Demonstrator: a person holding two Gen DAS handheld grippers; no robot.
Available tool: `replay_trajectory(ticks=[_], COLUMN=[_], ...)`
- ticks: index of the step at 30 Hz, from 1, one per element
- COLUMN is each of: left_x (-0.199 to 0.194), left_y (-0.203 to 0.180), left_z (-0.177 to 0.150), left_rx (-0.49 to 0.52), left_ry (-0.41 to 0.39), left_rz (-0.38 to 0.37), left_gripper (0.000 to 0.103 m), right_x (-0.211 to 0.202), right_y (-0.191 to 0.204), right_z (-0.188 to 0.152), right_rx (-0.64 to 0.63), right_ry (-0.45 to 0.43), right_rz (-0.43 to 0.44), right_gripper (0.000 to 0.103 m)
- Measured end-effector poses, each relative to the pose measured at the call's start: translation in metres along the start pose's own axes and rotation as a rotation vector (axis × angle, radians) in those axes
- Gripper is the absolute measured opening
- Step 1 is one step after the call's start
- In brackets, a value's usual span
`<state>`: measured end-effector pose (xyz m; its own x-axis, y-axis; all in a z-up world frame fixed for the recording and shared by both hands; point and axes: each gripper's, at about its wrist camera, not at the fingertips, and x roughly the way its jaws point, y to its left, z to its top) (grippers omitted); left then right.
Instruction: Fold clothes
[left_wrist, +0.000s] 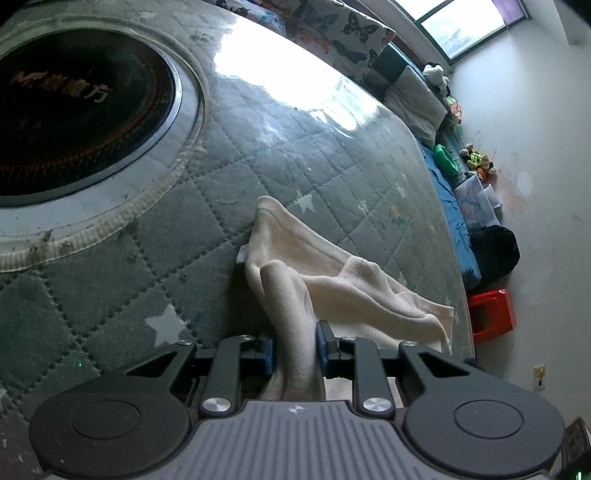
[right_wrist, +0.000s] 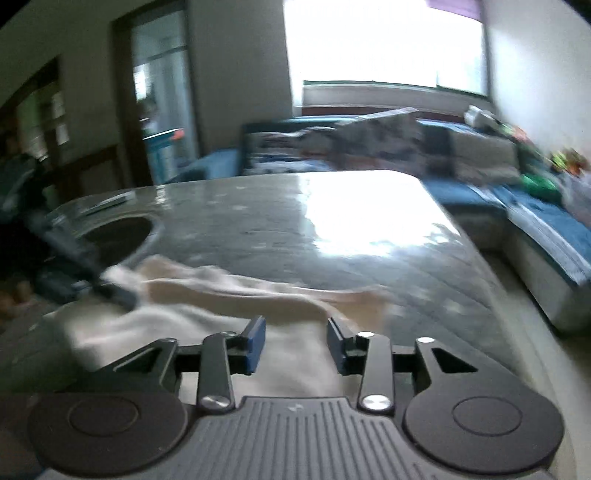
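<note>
On quilted cover (left_wrist: 229, 206), rumpled cream cloth (left_wrist: 306, 266)

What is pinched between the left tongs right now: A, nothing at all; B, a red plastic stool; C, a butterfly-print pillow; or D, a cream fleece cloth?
D: in the left wrist view the left tongs have their blue pads pressed on a bunched fold of the cream fleece cloth, which trails away over the quilted grey table cover.
</note>
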<state>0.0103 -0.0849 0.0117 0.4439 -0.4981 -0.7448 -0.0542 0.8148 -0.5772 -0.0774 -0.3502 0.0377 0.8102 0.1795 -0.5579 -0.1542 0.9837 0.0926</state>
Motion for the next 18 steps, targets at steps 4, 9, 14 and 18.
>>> replay_trajectory(ticks=[4, 9, 14, 18], left_x=[0.000, 0.000, 0.001, -0.002], left_y=[-0.002, -0.005, -0.012, -0.018], left_z=[-0.001, -0.001, -0.002, 0.000], left_rx=[0.016, 0.032, 0.074, 0.101], left_ry=[-0.002, -0.005, -0.013, -0.023], left_rz=[0.010, 0.022, 0.050, 0.053], left_gripper=[0.024, 0.024, 0.024, 0.023], right_x=[0.013, 0.027, 0.025, 0.015], right_y=[-0.030, -0.047, -0.040, -0.031], right_z=[-0.011, -0.023, -0.022, -0.016], right_rx=[0.102, 0.194, 0.183, 0.148], right_ry=[0.022, 0.041, 0.032, 0.003], right_rz=[-0.036, -0.002, 0.045, 0.033], right_gripper=[0.044, 0.044, 0.021, 0.011])
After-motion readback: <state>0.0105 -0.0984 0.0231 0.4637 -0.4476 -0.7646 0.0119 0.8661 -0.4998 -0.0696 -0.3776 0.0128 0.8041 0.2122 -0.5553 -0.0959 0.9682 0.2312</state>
